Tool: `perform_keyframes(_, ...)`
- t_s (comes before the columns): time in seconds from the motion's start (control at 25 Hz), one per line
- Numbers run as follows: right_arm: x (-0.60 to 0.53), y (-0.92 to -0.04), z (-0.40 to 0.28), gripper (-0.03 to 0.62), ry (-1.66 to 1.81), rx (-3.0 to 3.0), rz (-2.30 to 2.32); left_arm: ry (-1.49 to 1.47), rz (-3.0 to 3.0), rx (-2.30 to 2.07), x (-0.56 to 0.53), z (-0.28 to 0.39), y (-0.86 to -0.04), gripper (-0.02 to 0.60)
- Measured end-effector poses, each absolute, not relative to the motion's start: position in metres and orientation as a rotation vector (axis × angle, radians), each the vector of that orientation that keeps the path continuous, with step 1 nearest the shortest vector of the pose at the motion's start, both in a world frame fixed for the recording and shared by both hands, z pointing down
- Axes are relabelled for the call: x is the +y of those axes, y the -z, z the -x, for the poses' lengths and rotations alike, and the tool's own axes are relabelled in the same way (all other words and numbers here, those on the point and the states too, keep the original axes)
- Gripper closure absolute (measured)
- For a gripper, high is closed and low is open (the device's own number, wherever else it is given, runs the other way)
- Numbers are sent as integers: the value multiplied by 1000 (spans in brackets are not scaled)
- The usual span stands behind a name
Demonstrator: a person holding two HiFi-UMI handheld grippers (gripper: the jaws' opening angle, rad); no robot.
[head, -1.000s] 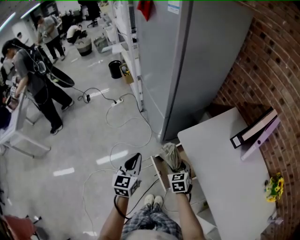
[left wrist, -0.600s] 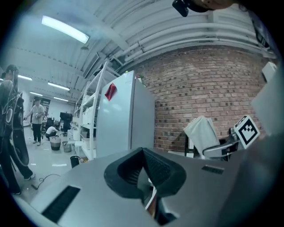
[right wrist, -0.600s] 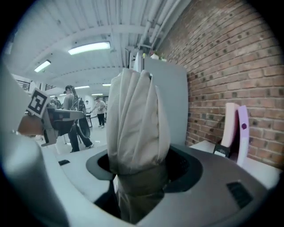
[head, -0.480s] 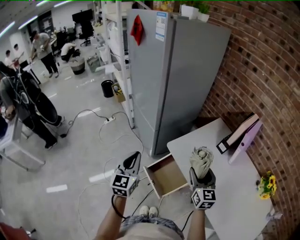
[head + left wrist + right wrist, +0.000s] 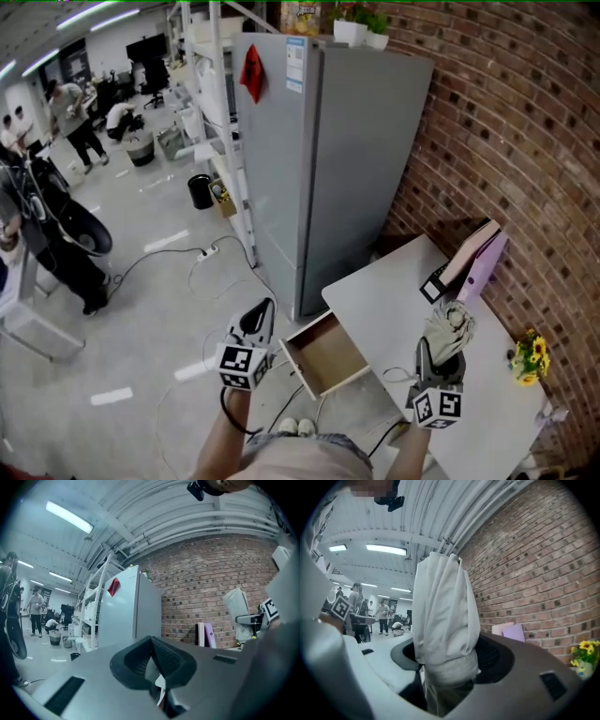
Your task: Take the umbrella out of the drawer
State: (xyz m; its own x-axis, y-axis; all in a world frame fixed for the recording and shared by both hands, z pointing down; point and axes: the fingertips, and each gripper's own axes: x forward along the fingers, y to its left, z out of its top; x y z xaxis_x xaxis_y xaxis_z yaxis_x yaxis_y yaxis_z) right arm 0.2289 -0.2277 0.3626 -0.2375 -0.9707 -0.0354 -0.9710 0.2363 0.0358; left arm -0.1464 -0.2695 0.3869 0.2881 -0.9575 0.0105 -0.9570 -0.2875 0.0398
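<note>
Brick-walled room; white counter (image 5: 375,300), its drawer (image 5: 323,356) open and bare. Umbrella (image 5: 448,330): folded, upright, pinched low by the right gripper (image 5: 441,364) fingers above the counter, clear of the drawer, probably for setting down. Left gripper (image 5: 261,319): fingers pressed together, empty, held aside. Only the right gripper view shows the pinch; only the head view shows the drawer.

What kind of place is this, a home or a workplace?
Probably a workplace, an open office or lab: several people across a large open floor, metal shelving, and a white desk with binders by a brick wall.
</note>
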Motion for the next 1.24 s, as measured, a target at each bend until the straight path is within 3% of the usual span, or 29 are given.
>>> perform_keyframes(0.32,-223,-363,-257,304,-49,2352,2017,41,-2507,-1828,-278,136,-386,555)
perform_keyframes(1.24,-215,-368,-255,305,1,2400,1988,5,-2514,-1822,-265,129,-388,555)
